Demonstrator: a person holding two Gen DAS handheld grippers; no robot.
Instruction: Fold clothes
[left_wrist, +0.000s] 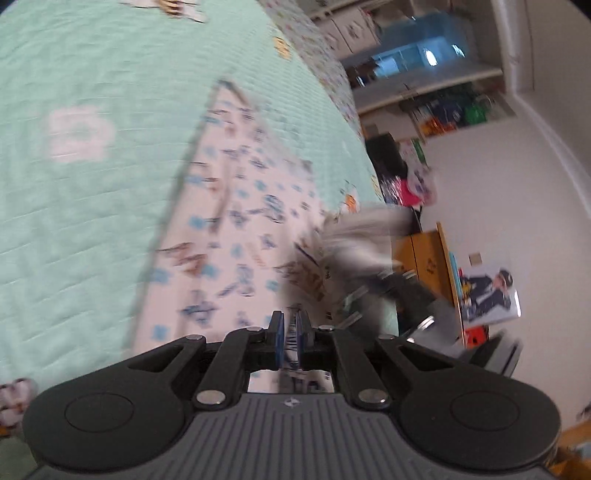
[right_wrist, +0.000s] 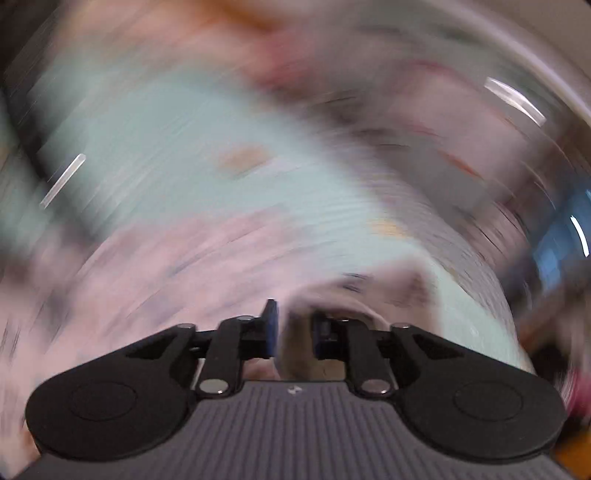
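Bed cover (left_wrist: 92, 192): mint green, quilted, with pale and orange motifs; fills most of the left wrist view.

Garment (left_wrist: 236, 236): white cloth with a blue and brown print, spread flat on the bed cover, one straight edge running diagonally; its near edge reaches in between the left gripper's pads.

Shelving (left_wrist: 436, 96): far wall, holding boxes and coloured items, blurred.

Left gripper (left_wrist: 289, 332): clenched, blue pads pinching a fold of the garment.

Right gripper (right_wrist: 293, 332): jaws partly apart, pale pinkish cloth in the gap; heavy blur, so contact with the pads cannot be told. In the left wrist view a blurred grey sleeve (left_wrist: 364, 232) appears beyond the garment's right edge.
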